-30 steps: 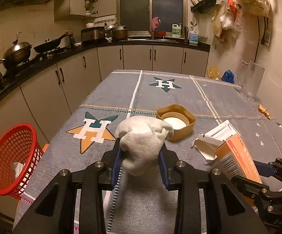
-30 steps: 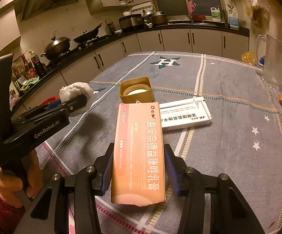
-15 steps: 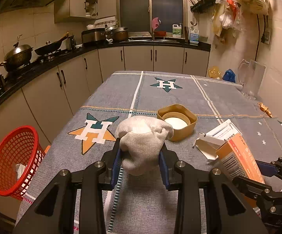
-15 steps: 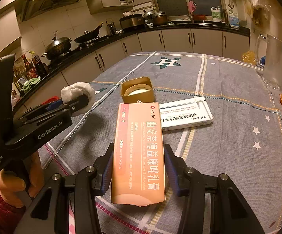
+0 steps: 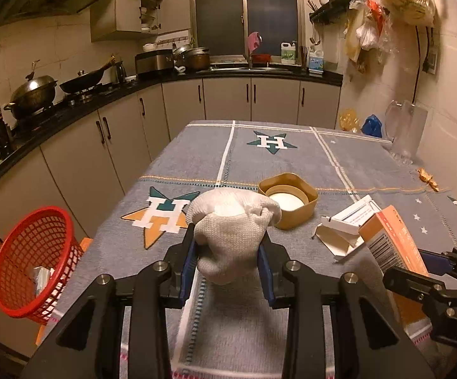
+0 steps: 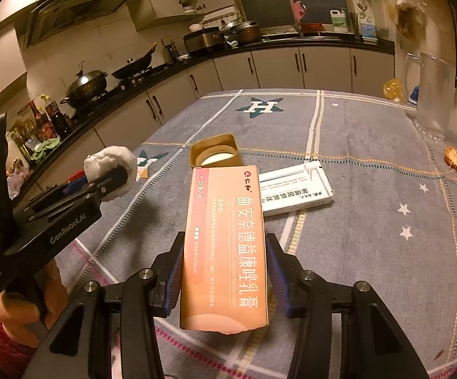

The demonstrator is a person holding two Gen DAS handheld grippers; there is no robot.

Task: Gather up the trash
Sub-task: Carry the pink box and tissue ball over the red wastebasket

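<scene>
My left gripper (image 5: 227, 262) is shut on a crumpled grey-white sock (image 5: 233, 230) and holds it above the table's near end. The sock also shows in the right wrist view (image 6: 111, 170). My right gripper (image 6: 223, 271) is shut on an orange carton with Chinese print (image 6: 225, 246), held above the tablecloth; the carton shows in the left wrist view (image 5: 393, 243). A white opened carton (image 6: 295, 189) lies flat on the cloth just beyond it. A red mesh basket (image 5: 32, 259) stands on the floor left of the table, with some trash inside.
A tan square tub (image 5: 288, 199) sits mid-table. Gold wrappers (image 6: 456, 164) lie near the right edge. A clear pitcher (image 5: 405, 129) stands at the far right by the wall. Kitchen counters with pots (image 5: 32, 94) run along the left and back.
Both grippers hold their loads almost still. The left view has shifted slightly, so the red basket sits a little further to the right and lower.
</scene>
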